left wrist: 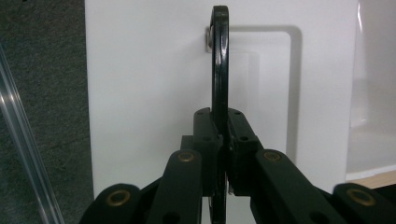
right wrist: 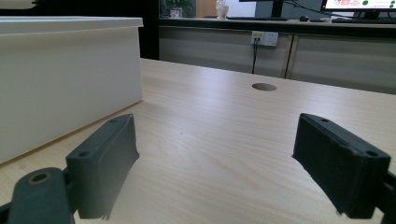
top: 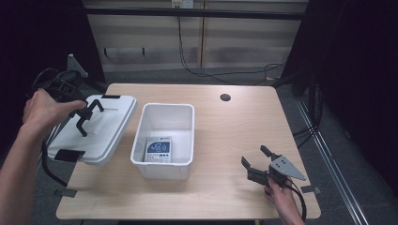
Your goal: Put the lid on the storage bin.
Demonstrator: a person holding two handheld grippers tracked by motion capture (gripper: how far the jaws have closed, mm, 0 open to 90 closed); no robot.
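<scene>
While your left gripper (top: 83,116) pinches the white lid's (top: 101,136) thin black handle (left wrist: 220,60), expect light, stiff, swing-prone plastic; your right gripper (top: 256,164) rests open, empty.

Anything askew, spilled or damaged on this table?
Only the lid: it hangs tilted past the table's left edge, held by its black handle in the shut left claw, off the bin. A card lies flat inside the bin. No spill or damage; the right claw is open.

White lid (top: 101,129) w/ black handle (left wrist: 219,65); white bin (top: 166,117); booklet (top: 158,150) prob. blue-white.
</scene>
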